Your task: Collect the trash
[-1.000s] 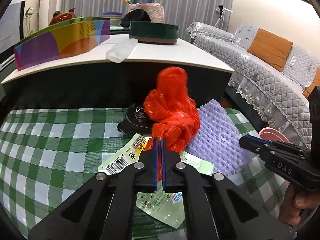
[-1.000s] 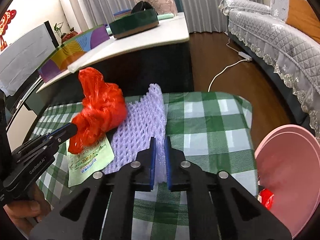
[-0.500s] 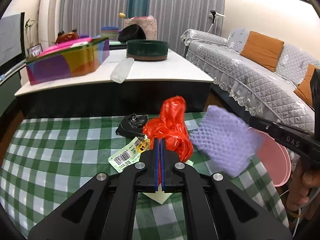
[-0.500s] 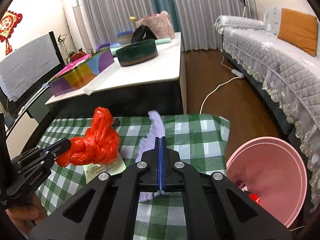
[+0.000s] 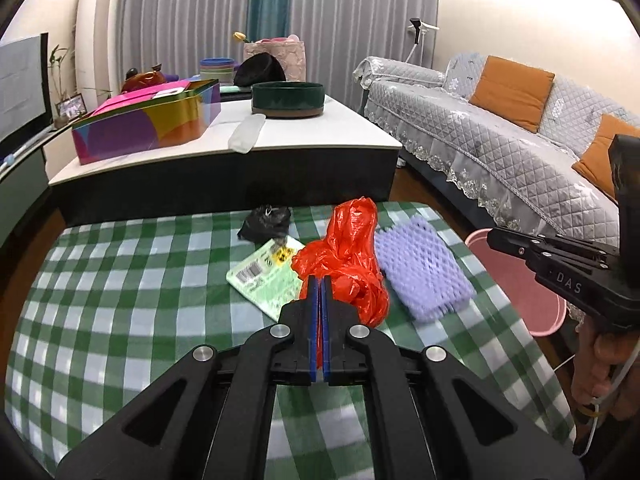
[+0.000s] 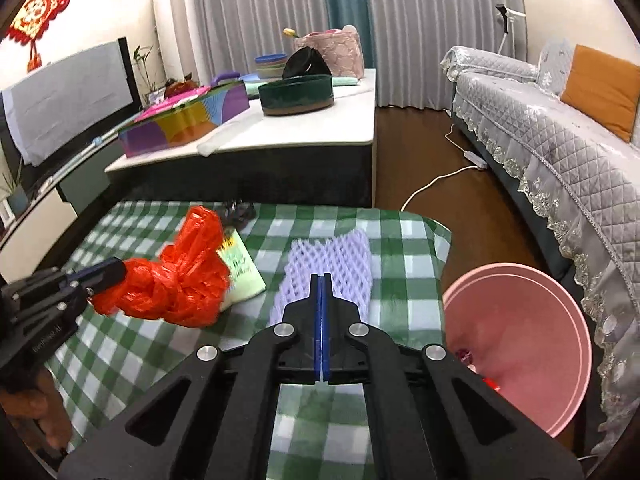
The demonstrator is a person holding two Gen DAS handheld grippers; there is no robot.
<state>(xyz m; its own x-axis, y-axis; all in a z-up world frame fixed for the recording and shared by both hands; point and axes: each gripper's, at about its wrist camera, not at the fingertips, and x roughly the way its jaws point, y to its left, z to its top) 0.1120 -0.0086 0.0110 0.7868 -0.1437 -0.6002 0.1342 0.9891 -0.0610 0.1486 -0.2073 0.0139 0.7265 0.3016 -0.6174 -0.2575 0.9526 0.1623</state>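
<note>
My left gripper (image 5: 320,280) is shut on a crumpled red plastic bag (image 5: 348,264) and holds it above the green checked table; the bag also shows in the right wrist view (image 6: 180,280). My right gripper (image 6: 321,278) is shut, and the purple foam net (image 6: 332,268) lies flat on the cloth just beyond its tips; whether it still pinches an edge I cannot tell. The net shows beside the bag in the left wrist view (image 5: 420,272). A green printed wrapper (image 5: 264,276) and a black crumpled bag (image 5: 266,220) lie on the cloth.
A pink bin (image 6: 520,340) stands on the floor off the table's right edge, with small scraps inside. A white-topped low table (image 5: 240,144) with a colourful box and a dark round tin stands behind. A grey sofa (image 5: 500,140) is at the right.
Both grippers have risen and pulled back. The red bag came up with the left gripper. The purple net, lifted half a second ago, now lies flat on the cloth.
</note>
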